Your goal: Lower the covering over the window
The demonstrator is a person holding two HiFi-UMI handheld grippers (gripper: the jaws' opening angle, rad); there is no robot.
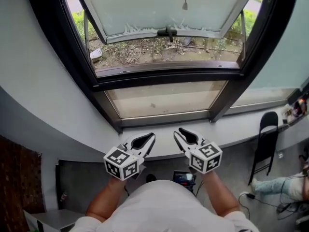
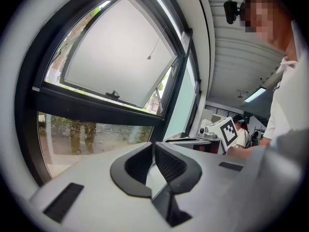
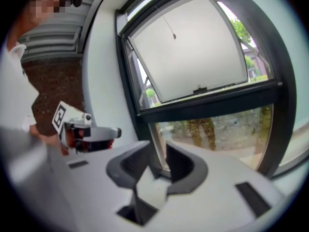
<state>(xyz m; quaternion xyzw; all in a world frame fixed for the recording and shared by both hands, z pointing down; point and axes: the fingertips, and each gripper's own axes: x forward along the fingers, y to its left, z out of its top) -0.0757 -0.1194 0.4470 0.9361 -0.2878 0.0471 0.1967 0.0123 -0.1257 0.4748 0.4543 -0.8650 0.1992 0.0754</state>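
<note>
Head view: left gripper (image 1: 150, 138) and right gripper (image 1: 180, 132) sit side by side in front of the sill (image 1: 231, 124), below the window (image 1: 164, 76). The pull cord (image 1: 185, 4) hangs top centre, in front of the tilted-out sash (image 1: 135, 8). The blind itself can't be made out.
Left gripper view: jaws clenched tip to tip, nothing between them. The cord is high above.
Right gripper view: jaws parted and empty, with window frame showing through the gap. The cord is near the top.

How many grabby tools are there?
2. The left tool is below the window, at the head view's left, jaws together. The right tool is beside it, jaws apart. Both are empty. No others show.
</note>
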